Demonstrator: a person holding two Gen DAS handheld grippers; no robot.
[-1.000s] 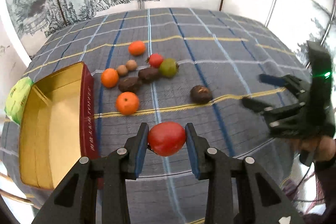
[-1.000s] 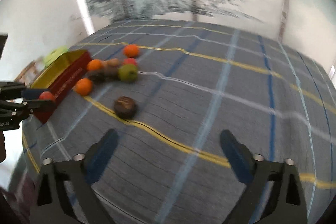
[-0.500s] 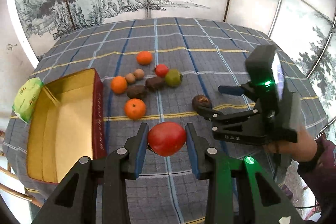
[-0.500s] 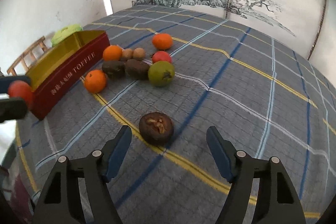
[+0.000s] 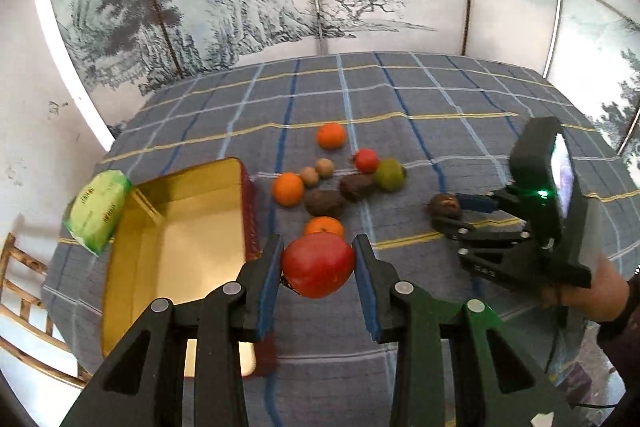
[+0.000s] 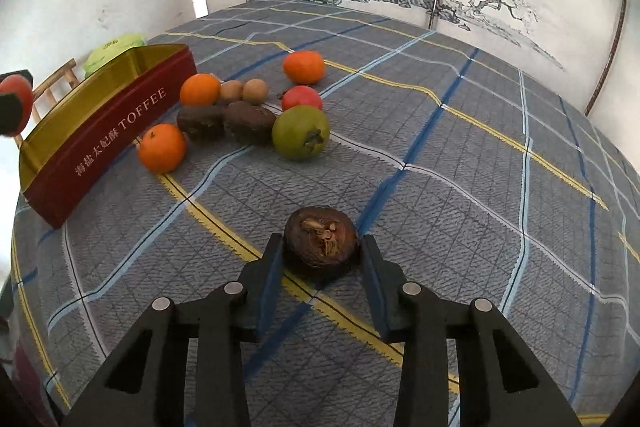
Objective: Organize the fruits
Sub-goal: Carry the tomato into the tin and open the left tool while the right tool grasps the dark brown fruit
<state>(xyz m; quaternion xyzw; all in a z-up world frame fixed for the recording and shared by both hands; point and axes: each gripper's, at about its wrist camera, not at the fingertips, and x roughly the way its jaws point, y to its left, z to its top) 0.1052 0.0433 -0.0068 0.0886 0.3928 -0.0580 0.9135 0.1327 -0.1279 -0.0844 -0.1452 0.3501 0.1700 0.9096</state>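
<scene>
My left gripper (image 5: 318, 263) is shut on a red tomato (image 5: 318, 264) and holds it above the cloth, just right of the open red toffee tin (image 5: 172, 239). The tomato also shows at the left edge of the right wrist view (image 6: 16, 99). My right gripper (image 6: 320, 251) has its fingers on both sides of a dark brown round fruit (image 6: 321, 243) that rests on the cloth; the jaws touch or nearly touch it. In the left wrist view the right gripper (image 5: 452, 213) is at that fruit (image 5: 444, 205). Several oranges, brown fruits, a red one and a green one (image 6: 301, 133) lie grouped.
The tin (image 6: 104, 131) stands at the table's left, empty inside. A green packet (image 5: 98, 213) lies beyond its left side. A wooden chair (image 5: 20, 291) stands by the left table edge. The plaid cloth (image 6: 480, 187) covers the table. A painted screen stands behind.
My right gripper has moved forward and narrowed around the dark brown fruit. My left gripper has lifted and shifted toward the tin with the tomato.
</scene>
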